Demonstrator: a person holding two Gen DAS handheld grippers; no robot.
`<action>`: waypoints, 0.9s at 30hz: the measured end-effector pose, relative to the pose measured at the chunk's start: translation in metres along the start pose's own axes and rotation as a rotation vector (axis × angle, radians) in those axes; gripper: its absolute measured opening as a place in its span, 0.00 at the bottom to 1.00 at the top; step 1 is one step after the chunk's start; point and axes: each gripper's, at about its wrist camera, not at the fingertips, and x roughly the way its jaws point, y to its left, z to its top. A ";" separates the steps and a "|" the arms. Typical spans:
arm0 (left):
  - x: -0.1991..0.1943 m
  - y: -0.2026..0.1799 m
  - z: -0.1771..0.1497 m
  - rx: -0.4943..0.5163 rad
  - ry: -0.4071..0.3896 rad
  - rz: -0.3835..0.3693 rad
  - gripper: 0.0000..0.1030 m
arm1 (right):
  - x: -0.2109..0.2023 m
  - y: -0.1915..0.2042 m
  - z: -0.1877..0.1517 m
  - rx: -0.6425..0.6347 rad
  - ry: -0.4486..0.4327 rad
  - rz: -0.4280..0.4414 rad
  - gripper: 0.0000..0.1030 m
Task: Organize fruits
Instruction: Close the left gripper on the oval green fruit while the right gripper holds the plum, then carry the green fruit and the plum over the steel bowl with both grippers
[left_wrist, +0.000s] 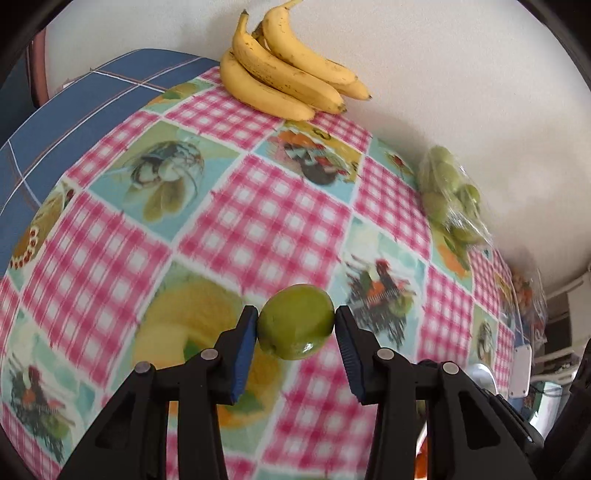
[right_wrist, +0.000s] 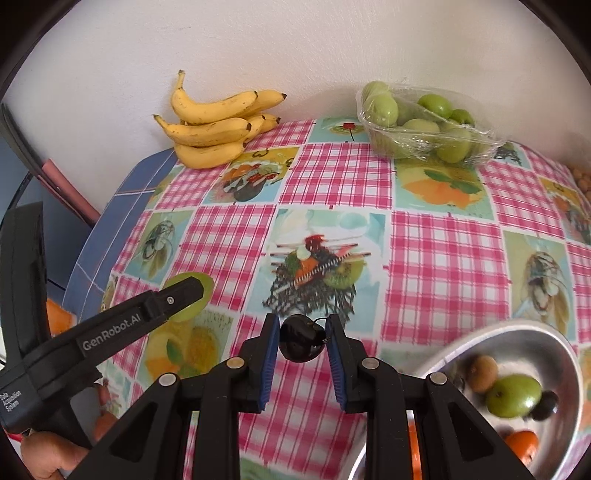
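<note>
In the left wrist view: left gripper (left_wrist: 296, 320) pinching 1 smooth round green fruit (left_wrist: 296, 322) between 2 blue ribbed pads (left_wrist: 244, 352), closed only to the fruit's width, fruit held above the pink-checked, fruit-printed tablecloth (left_wrist: 258, 210); at the far edge against the white wall (left_wrist: 443, 74), 1 bunch of ripe yellow bananas (left_wrist: 288, 70), at least 4 countable; to the right, 1 blurred clear plastic pack of green fruits (left_wrist: 450, 192), count not readable here; blue gridded cloth (left_wrist: 74, 110) beyond the tablecloth on the left. In the right wrist view: right gripper (right_wrist: 302, 341) clamped on 1 small glossy dark round fruit with a thin stem (right_wrist: 300, 341), narrowly parted around it, above the tablecloth (right_wrist: 443, 258); left gripper (right_wrist: 181, 295) entering from the left, black, marked GenRobot.AI, green fruit (right_wrist: 190, 299) partly hidden behind its finger; banana bunch (right_wrist: 218, 125) showing 5 here; plastic pack (right_wrist: 424, 125) sharp, wrapped in film, roughly 10 green fruits inside; seen only from this side, 1 shiny metal bowl (right_wrist: 480, 343) at lower right holding 1 green fruit (right_wrist: 513, 395), 1 brown kiwi-like fruit (right_wrist: 482, 373), 1 dark fruit (right_wrist: 546, 404) and 1 orange fruit (right_wrist: 522, 443); 1 bare hand (right_wrist: 44, 454) on the left gripper's handle at lower left.
</note>
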 end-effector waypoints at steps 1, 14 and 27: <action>-0.002 -0.002 -0.004 0.000 0.007 -0.004 0.43 | -0.005 0.000 -0.007 -0.002 0.001 -0.002 0.27; -0.037 -0.044 -0.075 0.090 0.059 -0.100 0.43 | -0.062 -0.036 -0.064 0.050 0.003 -0.051 0.27; -0.021 -0.112 -0.132 0.296 0.208 -0.139 0.43 | -0.073 -0.084 -0.116 0.134 0.108 -0.126 0.28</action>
